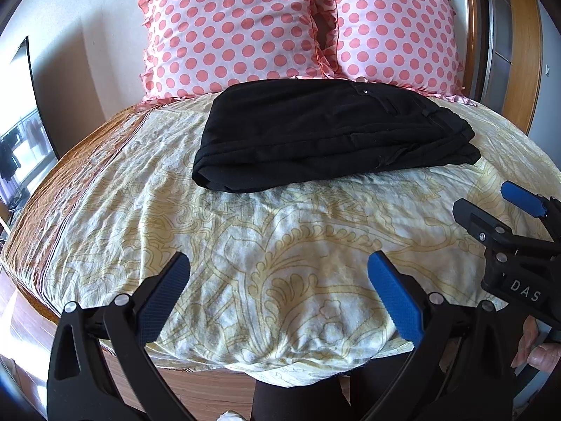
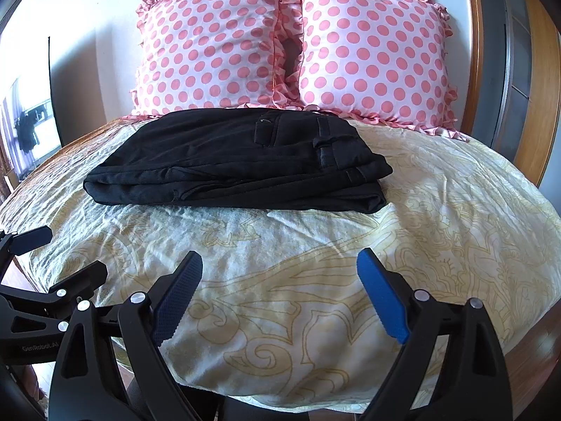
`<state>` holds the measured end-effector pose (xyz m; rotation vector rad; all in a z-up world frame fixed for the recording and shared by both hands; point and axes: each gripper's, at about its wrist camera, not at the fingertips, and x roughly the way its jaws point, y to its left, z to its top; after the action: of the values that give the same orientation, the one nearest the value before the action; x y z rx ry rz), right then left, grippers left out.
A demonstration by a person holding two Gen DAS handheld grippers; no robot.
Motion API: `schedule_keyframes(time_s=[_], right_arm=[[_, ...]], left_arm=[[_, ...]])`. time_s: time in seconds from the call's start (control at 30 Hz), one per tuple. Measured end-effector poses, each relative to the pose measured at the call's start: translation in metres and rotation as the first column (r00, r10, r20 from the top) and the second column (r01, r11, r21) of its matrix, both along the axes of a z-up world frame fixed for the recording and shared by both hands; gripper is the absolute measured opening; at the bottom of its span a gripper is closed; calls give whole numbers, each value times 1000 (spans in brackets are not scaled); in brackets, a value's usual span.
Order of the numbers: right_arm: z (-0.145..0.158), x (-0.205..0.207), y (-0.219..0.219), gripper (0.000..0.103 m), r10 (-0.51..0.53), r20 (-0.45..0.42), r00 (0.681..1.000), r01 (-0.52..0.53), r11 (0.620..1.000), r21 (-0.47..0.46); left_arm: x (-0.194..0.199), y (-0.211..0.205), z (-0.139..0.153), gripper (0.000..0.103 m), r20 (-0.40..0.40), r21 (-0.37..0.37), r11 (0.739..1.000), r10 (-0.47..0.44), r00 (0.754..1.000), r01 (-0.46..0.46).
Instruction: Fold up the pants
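Folding looks finished; both your tools hang empty.
The pants (image 1: 329, 133) lie folded on the bed (image 1: 245, 245) below the pillows; left tool (image 1: 280, 298) and right tool (image 2: 280, 294) gape wide, so just withdraw.

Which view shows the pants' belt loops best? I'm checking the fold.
The right wrist view: the black pants show belt loops and stacked layers clearly. The left wrist view shows the pants darker, loops barely distinguishable.

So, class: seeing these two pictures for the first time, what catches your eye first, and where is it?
The two pink polka-dot pillows at the head of the bed stand out first. Just in front of them lie the black pants, already folded into a stack on the pale patterned bedspread. Both grippers are open near the bed's foot, holding nothing.
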<state>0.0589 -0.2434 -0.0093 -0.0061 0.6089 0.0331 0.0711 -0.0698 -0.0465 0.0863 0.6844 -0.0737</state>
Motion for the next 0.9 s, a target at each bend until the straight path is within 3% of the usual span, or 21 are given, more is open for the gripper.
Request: schedule_keyframes(time_s=[0.5,0.7,0.9], right_arm=[[-2,0,-1,92,-3,-5,1000,3,1000,3],[-2,1,-2,92,-5,-7,1000,5,1000,3],[-1,3,0,92,2,-10,1000,-2,1000,-2]], left_arm=[[2,2,-1,101,7,1,1000,14,1000,-14],[2,8,1,93,14,-37,999,27,1000,-26],[-2,9,9,101,63,-40,999,34,997,-31]])
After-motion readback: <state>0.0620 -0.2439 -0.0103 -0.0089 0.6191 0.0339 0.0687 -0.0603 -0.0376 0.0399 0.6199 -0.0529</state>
